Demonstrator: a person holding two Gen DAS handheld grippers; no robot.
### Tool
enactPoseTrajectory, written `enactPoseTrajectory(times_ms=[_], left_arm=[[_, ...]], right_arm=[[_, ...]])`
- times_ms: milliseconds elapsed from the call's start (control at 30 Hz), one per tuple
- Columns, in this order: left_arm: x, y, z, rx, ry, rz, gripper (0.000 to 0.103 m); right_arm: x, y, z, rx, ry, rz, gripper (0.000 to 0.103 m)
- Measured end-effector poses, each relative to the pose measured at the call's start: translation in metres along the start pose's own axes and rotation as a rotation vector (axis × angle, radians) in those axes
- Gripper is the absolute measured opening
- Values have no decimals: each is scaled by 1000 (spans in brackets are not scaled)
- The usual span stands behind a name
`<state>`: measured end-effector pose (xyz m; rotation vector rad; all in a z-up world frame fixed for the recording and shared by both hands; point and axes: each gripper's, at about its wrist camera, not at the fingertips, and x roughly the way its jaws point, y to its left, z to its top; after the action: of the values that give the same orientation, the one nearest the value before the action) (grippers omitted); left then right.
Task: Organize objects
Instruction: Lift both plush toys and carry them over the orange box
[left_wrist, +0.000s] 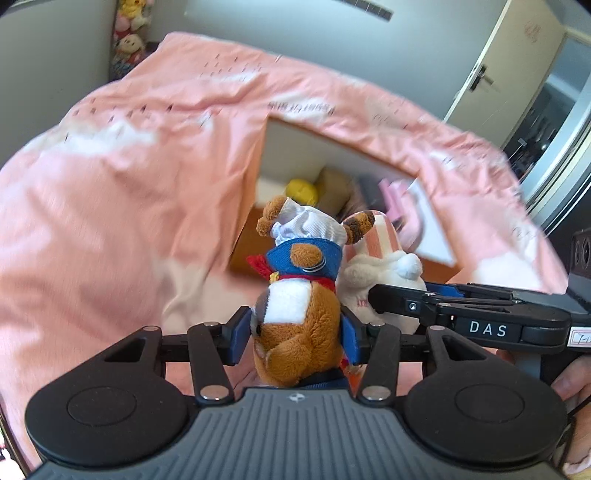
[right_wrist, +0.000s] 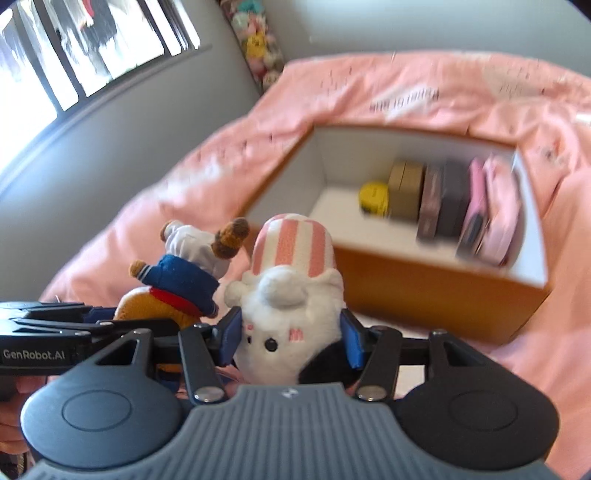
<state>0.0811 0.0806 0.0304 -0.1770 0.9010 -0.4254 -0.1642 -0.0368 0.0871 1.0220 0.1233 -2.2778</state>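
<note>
We hold two soft toys up over the pink bed cover (left_wrist: 122, 177) – our left gripper (left_wrist: 295, 332) squeezes the brown plush bear in a blue sailor top (left_wrist: 299, 295), our right gripper (right_wrist: 291, 336) squeezes the white plush bunny with a pink striped hat (right_wrist: 291, 288) – side by side, probably so both can go into the open orange box with white inside walls (right_wrist: 424, 291) just ahead.

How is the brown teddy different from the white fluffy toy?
The brown teddy has brown fur and wears a blue jacket, a red scarf and a white hat; the white toy is white with a pink-and-white striped top. The teddy sits in the left gripper; the white toy sits in the right gripper. Both are soft toys, held side by side above the pink blanket, near the open box.
</note>
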Motion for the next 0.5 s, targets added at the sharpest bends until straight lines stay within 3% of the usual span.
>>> enactPoseTrajectory(times_ms=[300, 500], left_arm=[[-13, -17, 76, 14, -62, -126, 57], [21, -28, 130, 21, -44, -160, 57]], right_arm=[[-41, -24, 62, 56, -161, -16, 57], [-37, -43, 103, 105, -210, -19, 57]])
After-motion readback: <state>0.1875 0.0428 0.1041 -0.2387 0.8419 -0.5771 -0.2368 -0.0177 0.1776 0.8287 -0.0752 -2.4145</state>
